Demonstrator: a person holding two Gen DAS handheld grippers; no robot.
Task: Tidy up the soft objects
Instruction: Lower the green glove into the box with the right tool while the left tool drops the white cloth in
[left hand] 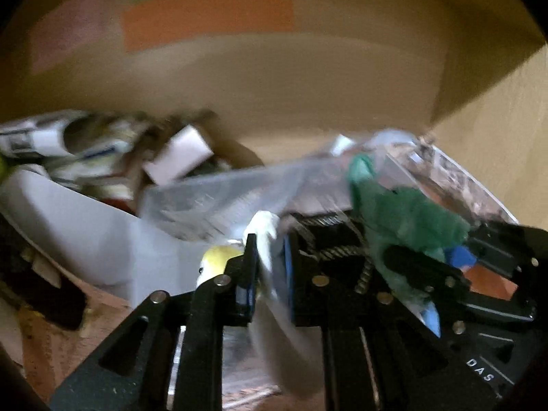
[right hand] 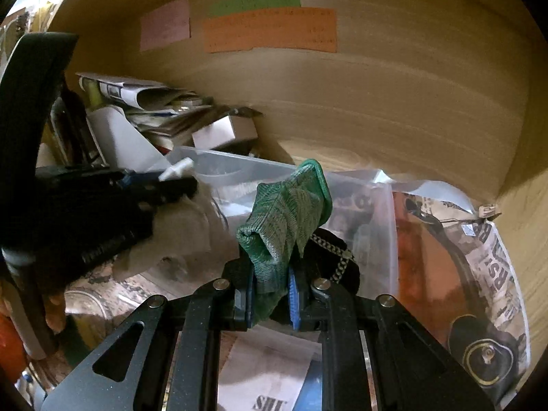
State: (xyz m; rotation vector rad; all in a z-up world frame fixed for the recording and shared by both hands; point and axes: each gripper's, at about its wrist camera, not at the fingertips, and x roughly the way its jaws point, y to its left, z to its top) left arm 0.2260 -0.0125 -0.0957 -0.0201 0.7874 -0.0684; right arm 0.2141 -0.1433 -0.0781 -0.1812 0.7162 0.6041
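My right gripper is shut on a green knitted sock, which stands up from the jaws over a clear plastic bin. The sock also shows at the right of the left wrist view, held by the right gripper. My left gripper is shut on a pale white-grey cloth, blurred by motion. In the right wrist view the left gripper reaches in from the left with the pale cloth hanging below it.
A wooden wall with pink, green and orange paper notes stands behind. Papers and small boxes pile up at the back left. A printed plastic bag lies at the right. A black item with a chain lies under the sock.
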